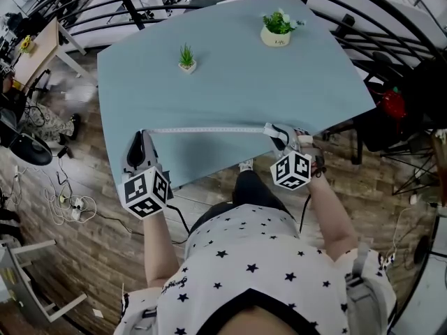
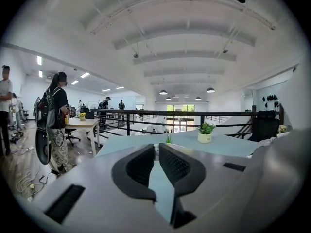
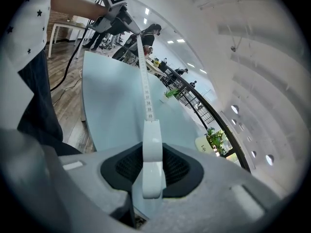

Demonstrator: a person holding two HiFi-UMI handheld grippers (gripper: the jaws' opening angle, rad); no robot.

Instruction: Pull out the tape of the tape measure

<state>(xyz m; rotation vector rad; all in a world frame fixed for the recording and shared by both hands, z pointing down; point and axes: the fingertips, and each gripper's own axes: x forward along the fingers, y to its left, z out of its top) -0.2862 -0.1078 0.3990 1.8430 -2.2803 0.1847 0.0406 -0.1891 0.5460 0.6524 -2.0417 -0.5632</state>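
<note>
Our left gripper [image 1: 144, 135] pinches the tape [image 1: 209, 129] end, which we barely see between near-closed jaws. Our right gripper [image 1: 276, 131], angled down, clamps the white case [image 3: 151, 164], mostly hidden from above. Tape spans the table's [image 1: 237, 82] near edge, arms spread.

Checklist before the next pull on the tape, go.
1. Right gripper fingers clamped on tape measure: ok.
2. Left gripper pinching the tape end: ok.
3. Tape straight between the grippers, no kink: ok.
4. Small plant and white pot clear of the tape: ok.
5. Tape remaining inside the case: cannot tell.
</note>
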